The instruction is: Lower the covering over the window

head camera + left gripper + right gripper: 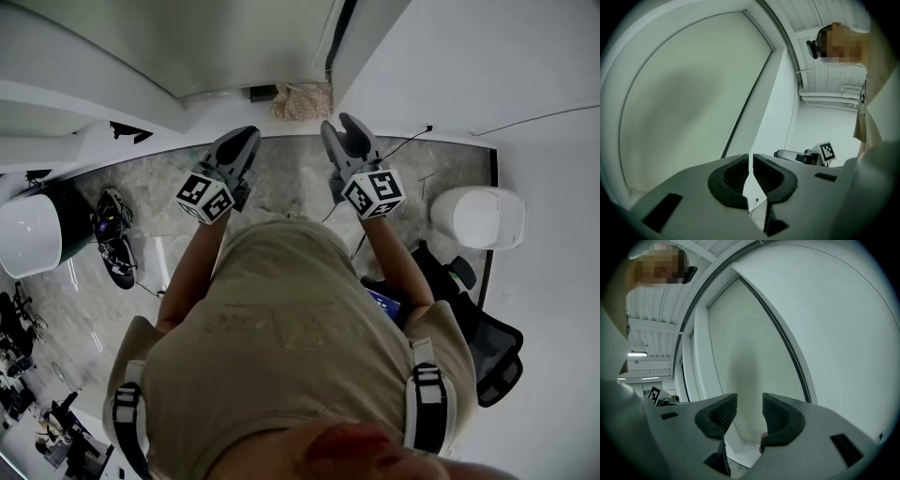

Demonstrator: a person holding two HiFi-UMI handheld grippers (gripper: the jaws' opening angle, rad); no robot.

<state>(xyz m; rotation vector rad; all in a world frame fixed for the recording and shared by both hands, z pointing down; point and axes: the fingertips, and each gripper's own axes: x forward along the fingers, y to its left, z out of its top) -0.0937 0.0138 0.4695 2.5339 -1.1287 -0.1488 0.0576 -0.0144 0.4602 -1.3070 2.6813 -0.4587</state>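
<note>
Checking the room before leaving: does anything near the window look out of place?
A crumpled tan wad lies just below the blind, by the frame's corner, looking like litter. The blind itself hangs flat.

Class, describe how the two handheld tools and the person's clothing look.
Both the left tool and right tool are grey, with two tapered jaws lined with black ribbed pads. Each carries a cube of black-and-white square markers. The person wears a beige short-sleeved shirt.

Window covering point(187, 37) cut off at top, chair point(497, 352) half hidden — behind arm point(398, 267)
</note>
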